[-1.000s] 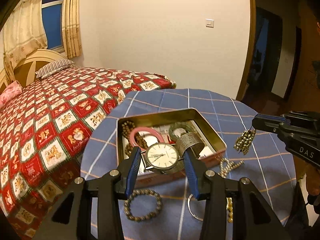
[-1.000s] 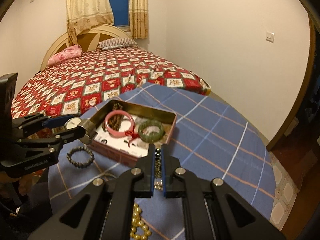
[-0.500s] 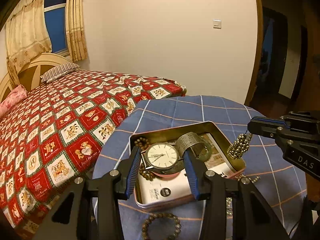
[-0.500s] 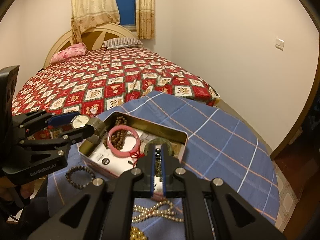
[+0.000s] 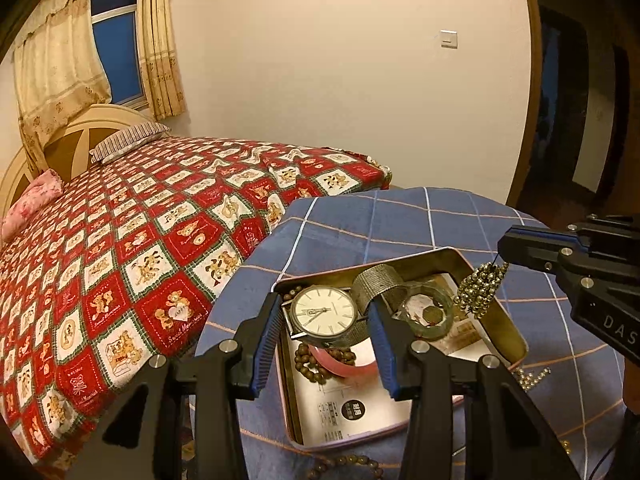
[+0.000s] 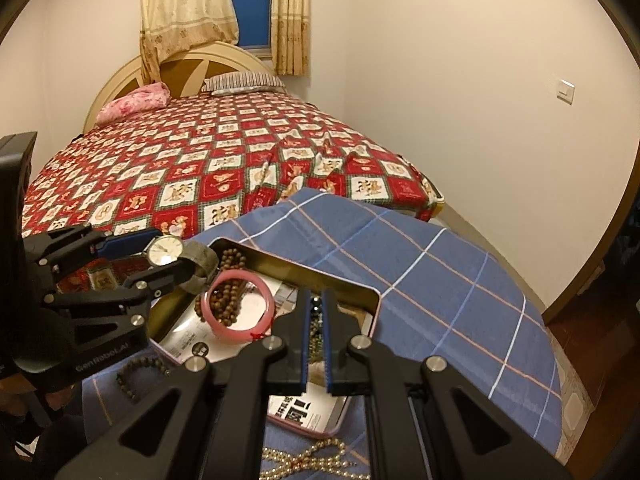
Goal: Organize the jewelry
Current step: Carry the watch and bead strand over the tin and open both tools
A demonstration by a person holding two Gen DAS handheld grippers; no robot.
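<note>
My left gripper (image 5: 324, 314) is shut on a silver watch (image 5: 323, 311) with a white face and mesh strap, held above the near left part of the open metal tin (image 5: 506, 320); it also shows in the right wrist view (image 6: 164, 250). My right gripper (image 6: 316, 312) is shut on a dark metallic bead chain (image 5: 478, 288), which hangs over the tin's right side. In the tin (image 6: 340, 282) lie a pink bangle (image 6: 240, 312), a brown bead bracelet (image 6: 224, 300) and a green bangle (image 5: 428, 314).
The tin sits on a round table with a blue checked cloth (image 6: 440, 264). A brown bead bracelet (image 6: 142, 368) and a pearl necklace (image 6: 304, 460) lie on the cloth near the tin. A bed with a red patterned cover (image 5: 120, 240) stands beyond.
Both grippers have moved forward over the tin with their loads. The watch now hangs over the tin's near left part and the chain over its right side.
</note>
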